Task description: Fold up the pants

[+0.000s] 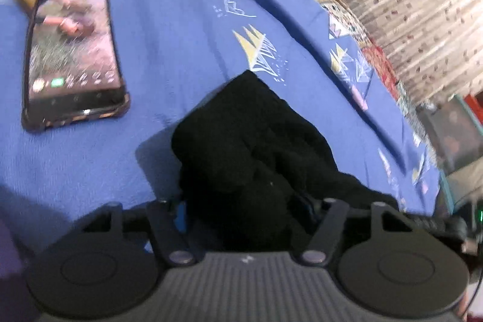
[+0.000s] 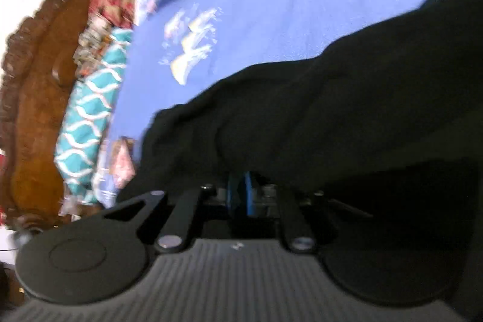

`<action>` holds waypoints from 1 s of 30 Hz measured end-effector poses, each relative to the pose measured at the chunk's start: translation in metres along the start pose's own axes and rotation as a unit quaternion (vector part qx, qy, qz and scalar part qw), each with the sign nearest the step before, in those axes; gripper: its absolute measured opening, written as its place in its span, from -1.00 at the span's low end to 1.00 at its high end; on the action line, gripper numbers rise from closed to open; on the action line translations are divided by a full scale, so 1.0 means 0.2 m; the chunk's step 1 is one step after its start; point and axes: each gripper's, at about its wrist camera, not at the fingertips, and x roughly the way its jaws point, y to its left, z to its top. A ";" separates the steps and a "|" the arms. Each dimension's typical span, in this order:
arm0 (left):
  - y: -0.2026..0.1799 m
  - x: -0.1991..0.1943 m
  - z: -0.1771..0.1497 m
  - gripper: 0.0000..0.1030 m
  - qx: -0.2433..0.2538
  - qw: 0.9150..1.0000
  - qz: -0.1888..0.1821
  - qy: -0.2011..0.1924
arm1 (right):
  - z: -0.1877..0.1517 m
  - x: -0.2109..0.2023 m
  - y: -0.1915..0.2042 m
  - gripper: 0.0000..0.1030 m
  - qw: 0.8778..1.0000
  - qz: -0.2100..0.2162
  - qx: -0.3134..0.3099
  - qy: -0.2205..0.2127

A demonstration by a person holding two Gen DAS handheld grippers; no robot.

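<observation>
Your right tongs [image 2: 241, 195] clamp black soft fabric pants [image 2: 332, 116]; left tongs [image 1: 247, 216] gape around bunched cloth; pants stretch rightward across blue patterned bedsheet [image 2: 286, 5].

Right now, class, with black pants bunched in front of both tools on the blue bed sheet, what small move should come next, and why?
Probably close the left tool on the pants bunched between its fingers. The right tool already looks clamped on the black cloth, blue pads nearly together, so a second grip would let both hands spread the pants over the blue sheet, clear of the phone.
</observation>
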 end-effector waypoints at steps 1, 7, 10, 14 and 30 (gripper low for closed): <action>0.02 -0.01 -0.01 0.32 -0.005 1.000 -0.010 -0.003 | -0.03 0.00 -0.01 -0.72 1.000 0.009 0.007 0.008; -0.06 0.06 0.00 -0.38 -0.005 1.000 0.020 -0.015 | -0.14 0.16 0.00 -0.82 0.998 0.003 0.017 0.054; -0.23 0.01 -0.02 -0.50 0.043 0.999 -0.002 -0.030 | -0.11 0.12 -0.02 -0.80 0.997 0.025 0.039 0.056; -0.59 -0.05 -0.15 -0.51 0.213 0.976 -0.018 -0.047 | -0.11 -0.10 -0.15 -0.69 0.994 0.056 0.087 -0.017; -0.95 -0.10 -0.56 0.66 0.366 0.928 -0.070 0.024 | -0.21 -0.61 -0.44 0.44 0.974 0.044 0.129 -0.181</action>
